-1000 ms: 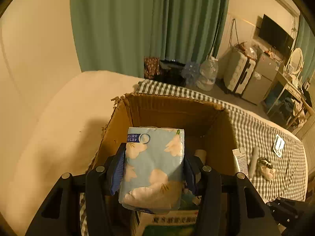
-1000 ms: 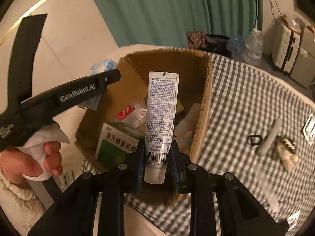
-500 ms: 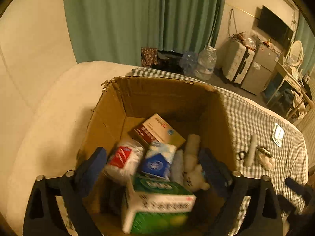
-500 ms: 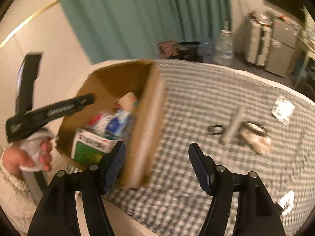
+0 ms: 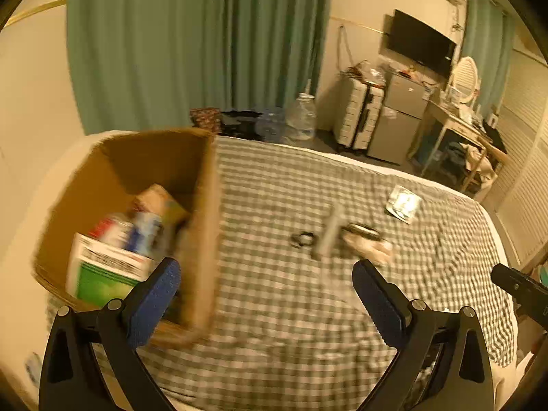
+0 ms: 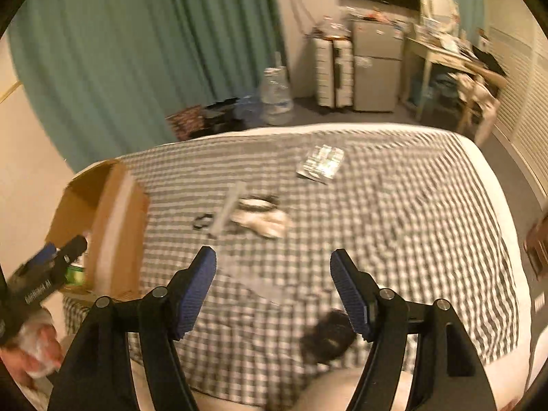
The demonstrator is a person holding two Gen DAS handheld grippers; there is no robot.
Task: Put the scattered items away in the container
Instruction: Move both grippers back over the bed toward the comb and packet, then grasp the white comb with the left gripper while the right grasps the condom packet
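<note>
The cardboard box (image 5: 202, 226) is seen upright at the left edge of the checked bedspread (image 5: 281, 308), mouth up, with a green-and-white carton (image 5: 102, 274) and smaller packs inside. Mid-bed, a grey tube (image 5: 329, 231) is laid with its long axis toward the far edge, a black ring (image 5: 303, 239) just beside it, a pale soft item (image 5: 366, 245) on its other side. A foil packet (image 5: 404, 202) is set farther back. The left gripper (image 5: 265, 291) is spread fully, nothing between its pads. The right gripper (image 6: 274, 284) is opening, jaws empty; a dark blurred item (image 6: 328, 339) lies near its right pad.
</note>
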